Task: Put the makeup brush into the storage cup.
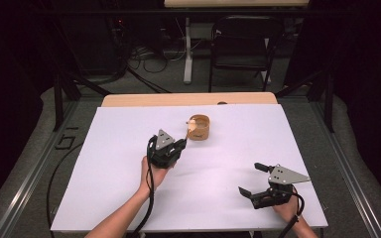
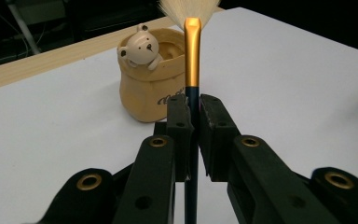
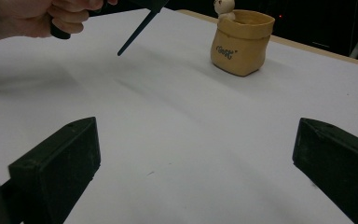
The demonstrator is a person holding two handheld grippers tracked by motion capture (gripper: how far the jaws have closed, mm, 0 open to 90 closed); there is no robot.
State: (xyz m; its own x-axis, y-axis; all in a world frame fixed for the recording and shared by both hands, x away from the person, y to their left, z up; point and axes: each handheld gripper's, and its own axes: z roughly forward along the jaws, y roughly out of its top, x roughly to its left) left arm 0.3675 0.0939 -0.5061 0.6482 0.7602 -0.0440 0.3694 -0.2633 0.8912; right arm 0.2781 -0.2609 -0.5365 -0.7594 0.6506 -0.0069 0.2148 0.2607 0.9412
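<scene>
A: Where's the brush (image 2: 192, 70)?

B: In the left tongs (image 2: 192, 105). Their jaws are pressed together on its dark handle, just below the gold ferrule. In the left gripper view the pale bristles fan out at the top edge, and the handle runs down between the jaws and out at the bottom.

A: And what's it near?

B: The pot (image 2: 153, 79), a tan sack-shaped one with a small bear figure (image 2: 141, 46) peeking over its rim. From above, the left tongs (image 1: 168, 147) sit just beside the pot (image 1: 199, 127), on the person's side of it. The brush tip looks close to the rim there, but I can't tell whether it touches.

A: The other hand?

B: The right tongs (image 1: 250, 178) are spread wide with nothing between them, low over the white tabletop (image 1: 278, 139) near its front right corner, well apart from the pot. In the right gripper view the handle's far end (image 3: 137, 32) slants down from the left hand (image 3: 51, 16), clear of the tabletop, with the pot (image 3: 241, 44) beyond.
</scene>
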